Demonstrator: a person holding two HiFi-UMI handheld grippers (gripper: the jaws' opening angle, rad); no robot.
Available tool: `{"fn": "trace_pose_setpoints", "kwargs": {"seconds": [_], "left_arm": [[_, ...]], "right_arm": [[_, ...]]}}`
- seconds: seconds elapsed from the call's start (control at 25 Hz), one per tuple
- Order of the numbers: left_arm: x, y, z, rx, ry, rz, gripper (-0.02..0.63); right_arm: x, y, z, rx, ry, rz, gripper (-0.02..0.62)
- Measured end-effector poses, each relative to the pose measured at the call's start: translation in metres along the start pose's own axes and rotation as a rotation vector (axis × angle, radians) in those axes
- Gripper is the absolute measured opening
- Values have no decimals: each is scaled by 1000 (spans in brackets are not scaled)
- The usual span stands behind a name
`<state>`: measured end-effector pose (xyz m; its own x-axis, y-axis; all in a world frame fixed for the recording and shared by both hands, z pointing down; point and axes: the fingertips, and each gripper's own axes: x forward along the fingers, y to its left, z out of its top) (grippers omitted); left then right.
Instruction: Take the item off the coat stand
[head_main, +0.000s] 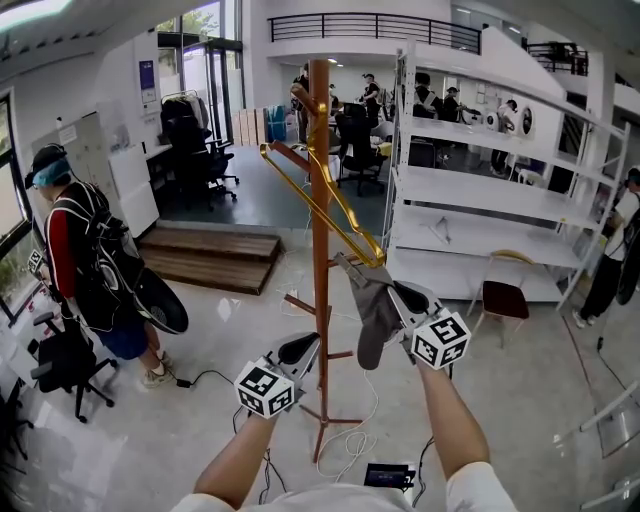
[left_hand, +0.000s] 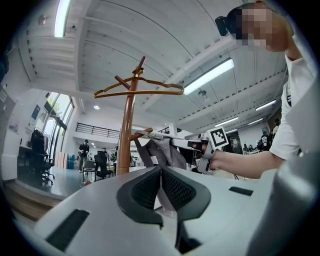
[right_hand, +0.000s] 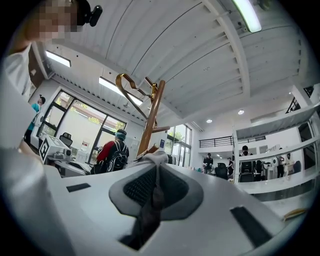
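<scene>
Gripping now: the right gripper (head_main: 395, 295) has its jaws pinched narrow on the top edge of a grey fabric item (head_main: 372, 310), which hangs limp below them.
Item position: just right of the wooden coat stand (head_main: 320, 200), close to the pole and below the low end of a gold wire hanger (left_hand: 150, 92).
Peg contact: in the left gripper view the fabric's top lies at the tip of a side peg (left_hand: 142, 133); whether it is clear of it I cannot tell.
Left gripper (left_hand: 161, 187): jaws together, nothing between them, held low beside the pole.
Done: item grasped and raised, by my reading.
Left: draw it clear of the stand; the hanger remains on top.
</scene>
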<state>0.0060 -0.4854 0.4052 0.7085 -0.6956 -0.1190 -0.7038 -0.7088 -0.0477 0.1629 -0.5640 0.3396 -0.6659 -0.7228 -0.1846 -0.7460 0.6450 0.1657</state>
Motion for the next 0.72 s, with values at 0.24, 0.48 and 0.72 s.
{"fn": "trace_pose_setpoints", "kwargs": {"seconds": [0.24,0.48,0.72], "left_arm": [[-1,-2,-1,-2,-2,3,26],[1,-7,5,-1,-11,-2,26],[1,-17,3,-11,-14,-15,26]], "right_arm": [[-10,-8,11,-8,-20,-18,35],[-24,-16,27,-28,-34,-35,35],[-46,-28,35,-39,-36,-74,35]]}}
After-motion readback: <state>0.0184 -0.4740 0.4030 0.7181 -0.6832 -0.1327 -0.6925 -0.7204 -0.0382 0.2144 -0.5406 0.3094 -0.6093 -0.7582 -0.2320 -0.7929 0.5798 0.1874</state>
